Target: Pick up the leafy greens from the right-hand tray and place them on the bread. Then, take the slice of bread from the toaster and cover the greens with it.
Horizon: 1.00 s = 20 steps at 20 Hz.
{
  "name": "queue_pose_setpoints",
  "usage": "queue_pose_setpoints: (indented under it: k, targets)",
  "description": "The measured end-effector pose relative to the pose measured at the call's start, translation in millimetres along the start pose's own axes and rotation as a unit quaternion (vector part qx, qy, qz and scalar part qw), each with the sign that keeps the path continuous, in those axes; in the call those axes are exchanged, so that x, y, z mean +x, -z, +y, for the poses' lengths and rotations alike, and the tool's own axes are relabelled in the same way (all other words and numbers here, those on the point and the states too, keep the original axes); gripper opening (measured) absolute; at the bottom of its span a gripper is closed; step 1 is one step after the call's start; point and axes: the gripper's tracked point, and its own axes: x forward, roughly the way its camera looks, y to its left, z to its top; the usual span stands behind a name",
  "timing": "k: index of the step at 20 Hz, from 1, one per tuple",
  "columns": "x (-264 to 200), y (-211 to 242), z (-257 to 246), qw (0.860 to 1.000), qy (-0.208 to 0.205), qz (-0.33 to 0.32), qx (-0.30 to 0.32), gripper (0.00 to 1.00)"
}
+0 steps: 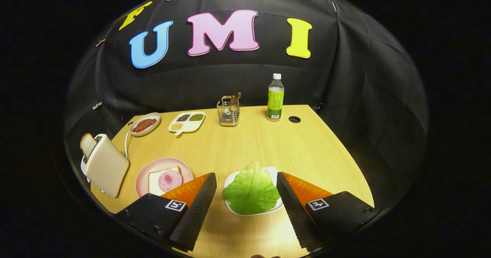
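Tongs (pixel 245 181) spread wide and empty, fingers flanking the leafy greens (pixel 251 191) on their white tray (pixel 273 172), likely lined up for a straddling grip. Left of the fingers, bread (pixel 165 180) waits on a pink plate (pixel 144 175); beyond it, the toaster (pixel 105 166) holds the second slice (pixel 88 144) upright, easy to pull.

The leaf (pixel 251 191) lies on a tray (pixel 273 172) on the desk (pixel 268 143), between the spread fingers of the tool (pixel 246 182). Left of the tray sits a plate (pixel 144 177) bearing bread (pixel 165 180); left of that, the toaster (pixel 105 166) holds a slice (pixel 87 143). Far behind the tray stand a rack (pixel 228 112) and a bottle (pixel 275 98).
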Motion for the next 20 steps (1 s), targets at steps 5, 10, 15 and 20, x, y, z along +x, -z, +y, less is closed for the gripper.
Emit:
queue_pose_setpoints:
  k: [5,10,15,20]
  targets:
    - [44.6,41.5,-10.1,0.998,0.009,0.069,0.001,0.98]
    - [79.6,72.1,-16.9,0.992,0.012,0.126,0.001,0.98]
    - [100.2,83.4,-24.2,0.989,0.021,0.146,0.002,0.98]
    - [105.2,88.9,-18.4,0.988,0.012,0.154,-0.004,0.92]
